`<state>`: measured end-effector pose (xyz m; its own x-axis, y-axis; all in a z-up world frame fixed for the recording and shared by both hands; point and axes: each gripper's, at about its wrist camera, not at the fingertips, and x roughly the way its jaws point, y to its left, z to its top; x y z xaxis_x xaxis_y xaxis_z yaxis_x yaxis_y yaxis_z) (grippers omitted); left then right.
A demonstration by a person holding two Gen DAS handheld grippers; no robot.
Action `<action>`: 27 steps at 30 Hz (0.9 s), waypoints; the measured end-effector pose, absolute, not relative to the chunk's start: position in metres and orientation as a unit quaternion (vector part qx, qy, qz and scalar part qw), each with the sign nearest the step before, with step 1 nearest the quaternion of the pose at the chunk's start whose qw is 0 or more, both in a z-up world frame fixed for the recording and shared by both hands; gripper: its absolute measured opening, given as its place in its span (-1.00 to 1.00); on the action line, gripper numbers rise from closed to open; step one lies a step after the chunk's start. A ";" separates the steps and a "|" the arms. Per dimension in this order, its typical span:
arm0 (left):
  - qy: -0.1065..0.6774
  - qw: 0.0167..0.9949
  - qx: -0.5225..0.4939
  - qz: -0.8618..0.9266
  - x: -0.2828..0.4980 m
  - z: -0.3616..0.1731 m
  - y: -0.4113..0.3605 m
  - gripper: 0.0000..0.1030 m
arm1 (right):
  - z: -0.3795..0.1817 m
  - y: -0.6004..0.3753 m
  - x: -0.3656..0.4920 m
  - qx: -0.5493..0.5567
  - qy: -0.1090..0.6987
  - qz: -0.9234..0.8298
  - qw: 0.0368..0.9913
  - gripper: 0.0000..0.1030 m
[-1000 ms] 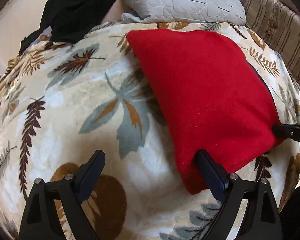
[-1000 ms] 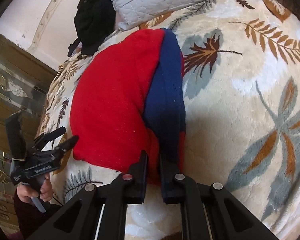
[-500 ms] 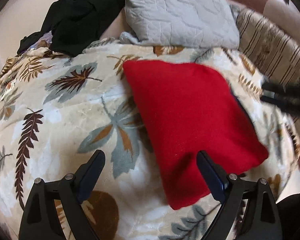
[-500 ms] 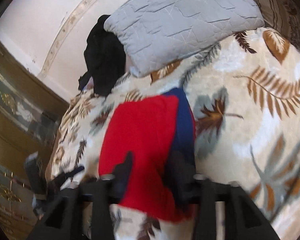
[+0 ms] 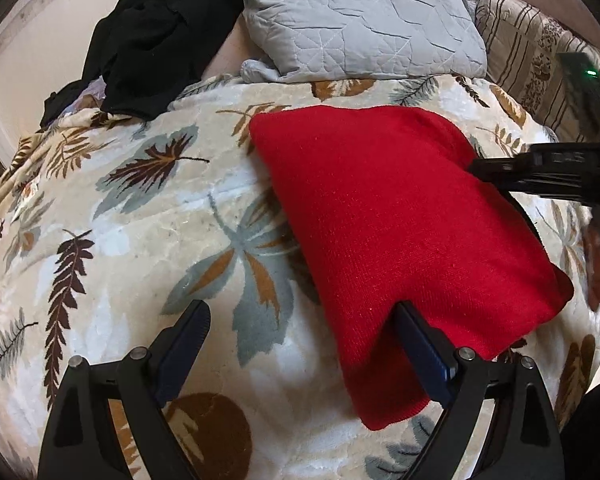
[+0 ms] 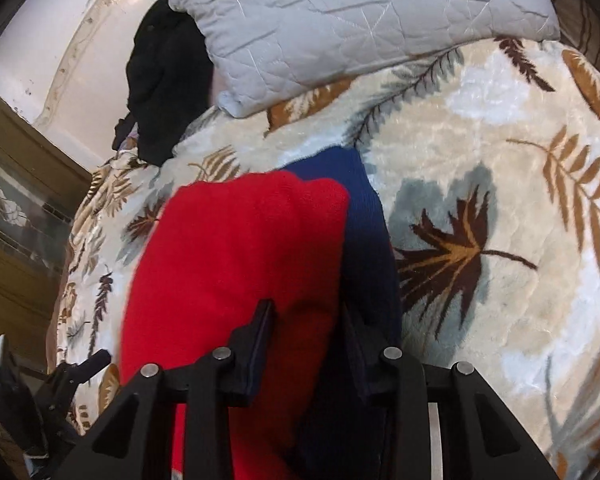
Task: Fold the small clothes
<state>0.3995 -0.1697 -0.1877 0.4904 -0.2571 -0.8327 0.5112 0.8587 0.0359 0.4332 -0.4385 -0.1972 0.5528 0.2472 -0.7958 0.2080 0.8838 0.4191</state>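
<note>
A folded red garment (image 5: 400,232) with a blue band along its right side (image 6: 364,216) lies on the leaf-patterned blanket (image 5: 140,220). My left gripper (image 5: 300,344) is open and empty at the garment's near left corner; its right finger rests over the red edge. My right gripper (image 6: 306,332) is open, its fingers spread over the garment's near end, one over the red part (image 6: 236,280) and one over the blue band. It shows from the side in the left wrist view (image 5: 540,172) at the garment's right edge.
A grey quilted pillow (image 5: 356,20) lies behind the garment. A pile of black clothes (image 5: 156,36) sits at the back left. A striped cushion (image 5: 540,52) is at the back right. A wooden cabinet (image 6: 16,216) stands left of the bed.
My right gripper let go of the garment's near right corner, opened, lifted away, then came back over the garment. The garment lies flat. My left gripper stayed open.
</note>
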 end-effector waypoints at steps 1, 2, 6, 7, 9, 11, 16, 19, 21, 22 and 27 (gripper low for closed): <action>0.449 0.853 0.144 -0.223 0.398 -0.187 -0.170 0.82 | -0.193 -0.440 0.425 0.247 0.467 0.014 0.849 -0.25; 0.447 0.854 0.146 -0.221 0.397 -0.186 -0.170 0.82 | -0.191 -0.441 0.419 0.247 0.464 0.014 0.850 -0.25; 0.444 0.858 0.147 -0.211 0.395 -0.182 -0.171 0.82 | -0.178 -0.442 0.391 0.233 0.454 0.008 0.860 -0.22; 0.442 0.860 0.148 -0.207 0.395 -0.181 -0.171 0.82 | -0.173 -0.443 0.383 0.233 0.449 0.007 0.862 -0.22; 0.432 0.867 0.150 -0.197 0.393 -0.177 -0.170 0.82 | -0.165 -0.444 0.370 0.240 0.438 0.002 0.866 -0.12; 0.421 0.874 0.154 -0.185 0.391 -0.172 -0.170 0.82 | -0.153 -0.443 0.355 0.221 0.421 -0.011 0.880 0.28; 0.402 0.887 0.159 -0.161 0.390 -0.164 -0.169 0.82 | -0.147 -0.445 0.325 0.232 0.403 -0.010 0.885 0.29; 0.399 0.890 0.160 -0.153 0.391 -0.163 -0.168 0.82 | -0.151 -0.445 0.318 0.242 0.408 -0.008 0.880 0.29; 0.397 0.892 0.162 -0.148 0.391 -0.163 -0.167 0.82 | -0.151 -0.444 0.318 0.237 0.408 -0.009 0.882 0.29; 0.395 0.893 0.164 -0.143 0.392 -0.163 -0.167 0.82 | -0.150 -0.444 0.318 0.238 0.406 -0.007 0.882 0.29; 0.393 0.896 0.179 -0.106 0.399 -0.165 -0.167 0.82 | -0.152 -0.442 0.322 0.242 0.405 -0.002 0.882 0.29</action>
